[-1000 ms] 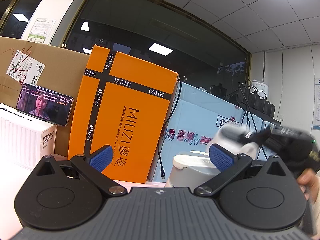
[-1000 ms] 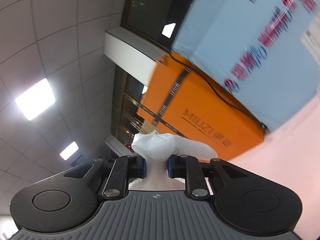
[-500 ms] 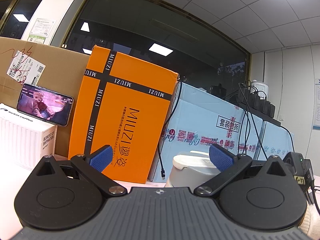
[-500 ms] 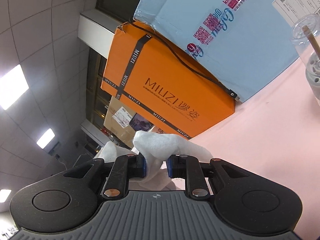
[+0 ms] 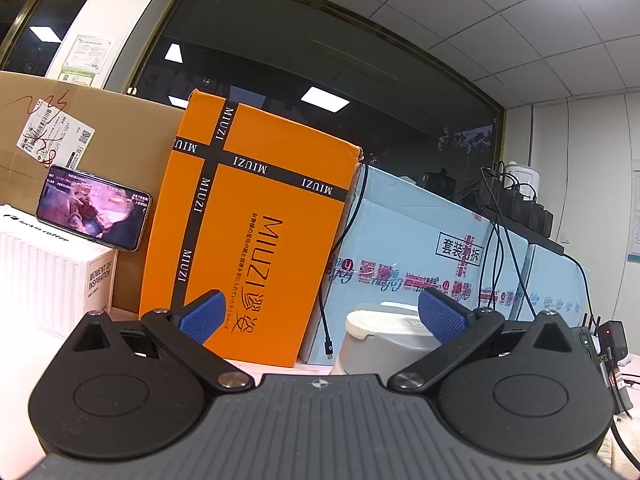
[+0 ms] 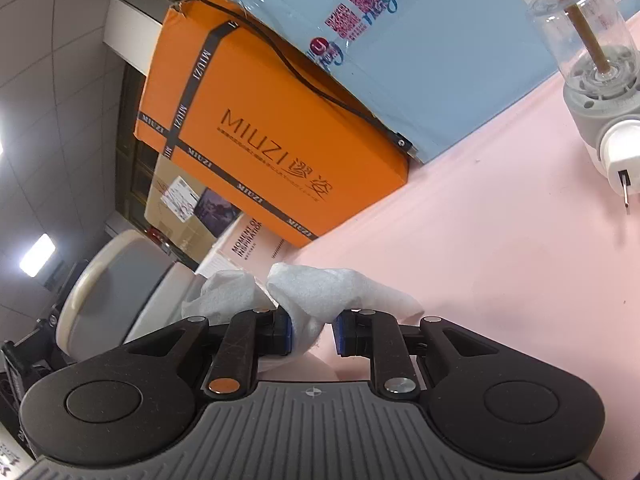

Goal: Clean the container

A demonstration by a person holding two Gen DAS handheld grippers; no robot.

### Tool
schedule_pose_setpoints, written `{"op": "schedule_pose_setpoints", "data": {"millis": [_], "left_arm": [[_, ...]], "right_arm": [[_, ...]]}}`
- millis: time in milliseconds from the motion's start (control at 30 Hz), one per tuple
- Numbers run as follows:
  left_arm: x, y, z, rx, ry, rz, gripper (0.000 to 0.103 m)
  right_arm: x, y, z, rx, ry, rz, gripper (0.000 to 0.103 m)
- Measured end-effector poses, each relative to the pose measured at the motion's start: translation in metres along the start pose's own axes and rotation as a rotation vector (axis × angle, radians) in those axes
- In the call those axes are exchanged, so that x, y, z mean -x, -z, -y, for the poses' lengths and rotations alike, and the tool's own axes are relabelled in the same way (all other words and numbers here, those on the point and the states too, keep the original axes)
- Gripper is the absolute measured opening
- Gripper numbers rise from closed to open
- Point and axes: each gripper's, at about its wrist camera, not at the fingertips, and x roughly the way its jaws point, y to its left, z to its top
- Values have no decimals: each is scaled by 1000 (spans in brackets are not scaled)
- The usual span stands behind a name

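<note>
A grey container with a white lid [image 5: 384, 338] stands on the pink table just ahead of my left gripper [image 5: 320, 312]. That gripper is open, its blue pads wide apart and holding nothing. The right blue pad overlaps the container's top edge. My right gripper [image 6: 312, 336] is shut on a crumpled white tissue [image 6: 324, 292], which bulges out past the fingers. In the right wrist view the grey container [image 6: 116, 292] appears at the left, close beside the tissue. That view is rolled to one side.
An orange MIUZI box [image 5: 256, 240], a pale blue carton [image 5: 420, 248] and a brown carton [image 5: 100, 136] line the back of the table. A phone [image 5: 94, 208] leans on a white box [image 5: 48, 272]. A clear-domed grey appliance with a plug [image 6: 596, 76] stands on the pink table [image 6: 500, 260].
My right gripper has swung down with the tissue and left the left wrist view; it now faces the table and the container. The left gripper has stayed still and open.
</note>
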Motion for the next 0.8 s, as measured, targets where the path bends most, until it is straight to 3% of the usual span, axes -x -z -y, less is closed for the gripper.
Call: {"op": "schedule_pose_setpoints", "data": {"millis": [367,433,633,800], "left_arm": [[0,0,-1,-2,7,0,103],[0,0,-1,-2,9,1,103],[0,0,-2,1,13,1,103],[0,0,-2,0,13,1,103]], "right_arm": [[-1,5,-9,90,116,-94,17],[7,0,-10,85,94,-48,17],[59,-28,-23,20,-117,261,17],[79,-35,-36,11,-244,339,17]]}}
